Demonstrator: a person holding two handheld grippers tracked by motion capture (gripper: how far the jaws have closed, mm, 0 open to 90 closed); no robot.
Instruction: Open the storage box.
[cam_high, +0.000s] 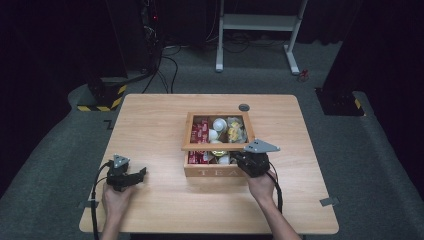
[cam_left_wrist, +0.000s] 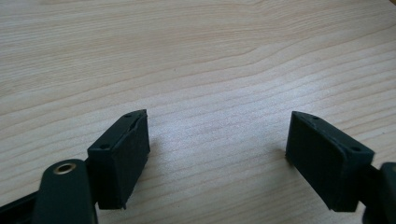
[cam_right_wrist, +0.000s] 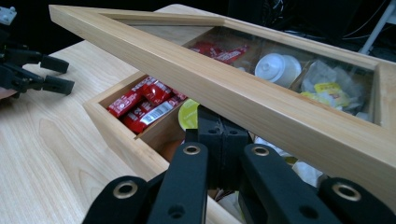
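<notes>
Dark room, cables and a white frame stand at the top of the high view; light wood table (cam_high: 150, 120) fills the middle. Wooden tea box (cam_high: 218, 171) sits centre frame, "TEA" on its front wall. Its glass-paned lid (cam_right_wrist: 261, 100) is tilted up, front edge raised off the box, hinged at the back by the look of it.

Right gripper (cam_right_wrist: 223, 140) at the box's front right corner: fingers fully shut, tips tucked under the lid's front rail, apparently propping rather than pinching it. Left gripper (cam_left_wrist: 217, 154) lower left of the high view: fingers spread wide over bare table, nothing between them.

Inside: red sachets (cam_right_wrist: 142, 105), white creamer cups (cam_right_wrist: 278, 69), tea bags (cam_right_wrist: 329, 91).

Handling guess: lid is stiff, fairly light, smooth wood that could slip off shut fingers; glass pane fragile, so push on the wooden rail, near its middle, never the pane. Dropping it risks a slam.
</notes>
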